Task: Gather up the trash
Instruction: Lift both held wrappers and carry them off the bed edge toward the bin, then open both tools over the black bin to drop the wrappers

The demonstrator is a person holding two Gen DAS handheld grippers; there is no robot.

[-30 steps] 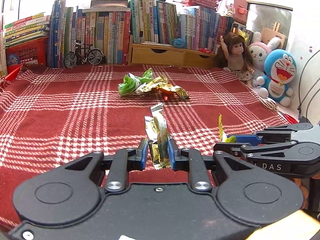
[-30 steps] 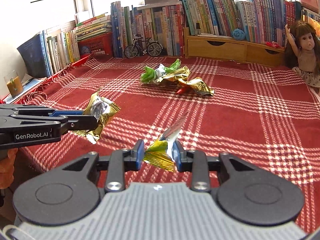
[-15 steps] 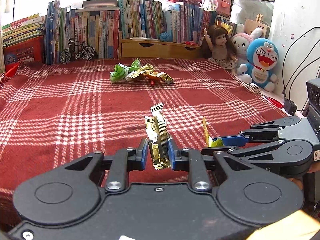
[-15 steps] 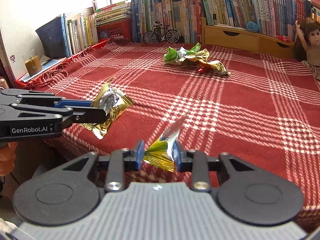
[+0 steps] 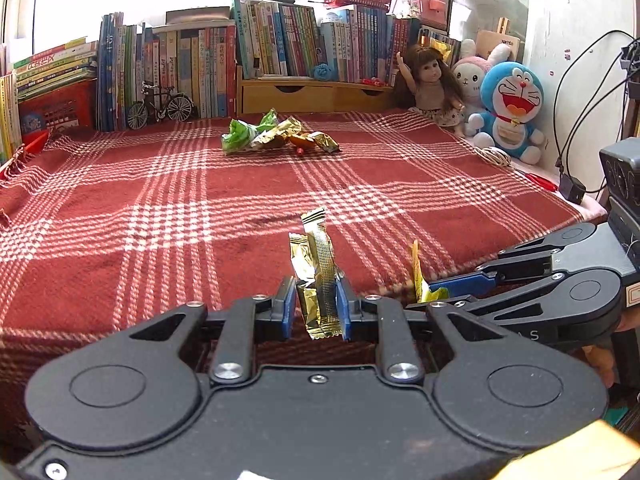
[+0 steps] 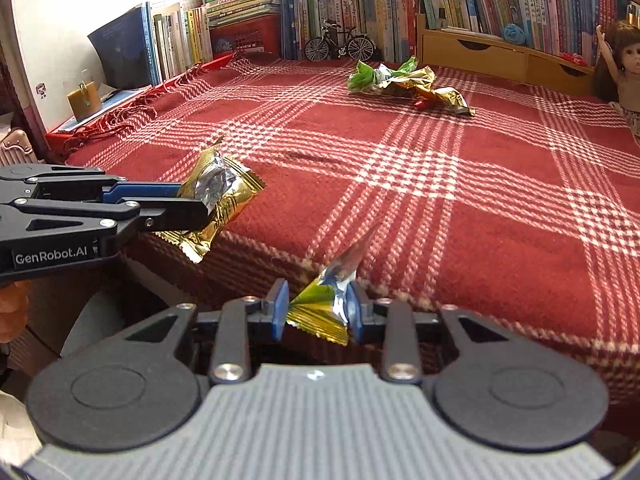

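My left gripper (image 5: 317, 313) is shut on a crumpled gold wrapper (image 5: 316, 276), held upright just past the near edge of the red plaid cloth (image 5: 160, 208). From the right wrist view the same gold wrapper (image 6: 218, 200) hangs from the left gripper (image 6: 192, 206) over the cloth's front edge. My right gripper (image 6: 318, 314) is shut on a yellow-green wrapper (image 6: 324, 308) with a silver inside. In the left wrist view that wrapper (image 5: 420, 280) shows at the right gripper's (image 5: 434, 294) tips. A pile of green and gold wrappers (image 5: 276, 136) (image 6: 404, 82) lies far back on the cloth.
Books (image 5: 200, 68), a toy bicycle (image 5: 160, 106) and a wooden drawer unit (image 5: 304, 96) line the back. A doll (image 5: 430, 84) and plush toys (image 5: 510, 112) sit at the back right, with cables (image 5: 576, 128) beyond. A glass (image 6: 84, 100) stands left of the cloth.
Both grippers have drawn back toward the near edge of the cloth and now hang over it, each still holding its wrapper. The pile at the back has not moved.
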